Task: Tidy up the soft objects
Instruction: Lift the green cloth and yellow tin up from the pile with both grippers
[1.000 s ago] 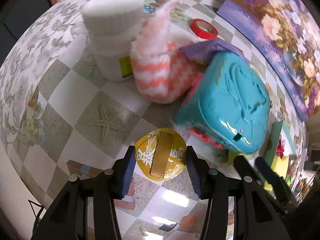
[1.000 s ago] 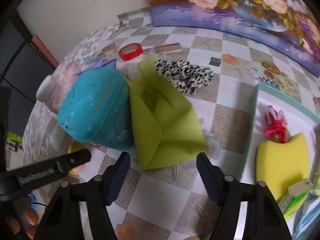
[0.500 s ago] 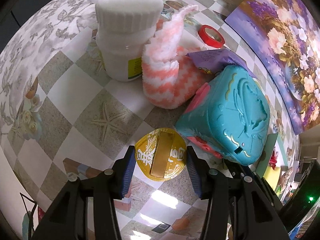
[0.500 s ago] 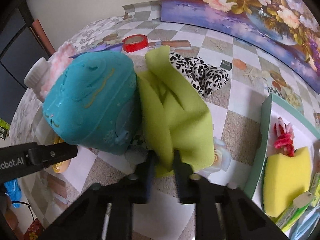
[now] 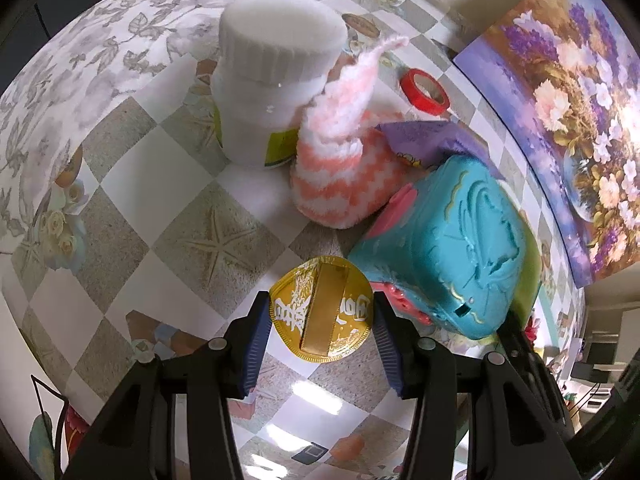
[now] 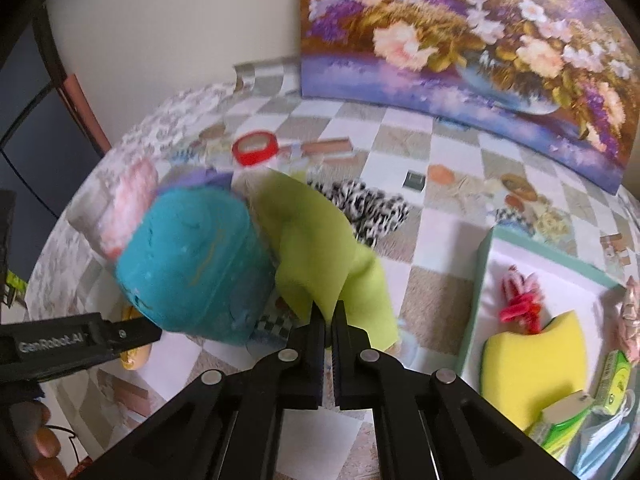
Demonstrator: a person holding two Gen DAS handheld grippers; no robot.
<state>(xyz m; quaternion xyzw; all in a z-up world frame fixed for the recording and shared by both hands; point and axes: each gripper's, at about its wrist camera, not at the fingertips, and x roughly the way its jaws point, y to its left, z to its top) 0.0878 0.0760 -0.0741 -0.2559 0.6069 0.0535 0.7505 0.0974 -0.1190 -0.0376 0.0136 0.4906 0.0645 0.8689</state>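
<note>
Tablecloth (image 6: 440,292); green cloth (image 6: 320,256) between right jaws.

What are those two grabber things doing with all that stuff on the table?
The right gripper has pinched the edge of the green cloth beside the blue box. The left gripper is open, its fingers either side of a gold coin. A tray to the right holds a yellow sponge.

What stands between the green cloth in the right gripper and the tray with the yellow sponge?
Nothing visible does. The right gripper is shut on the green cloth, and only bare checkered table lies between it and the tray.
</note>
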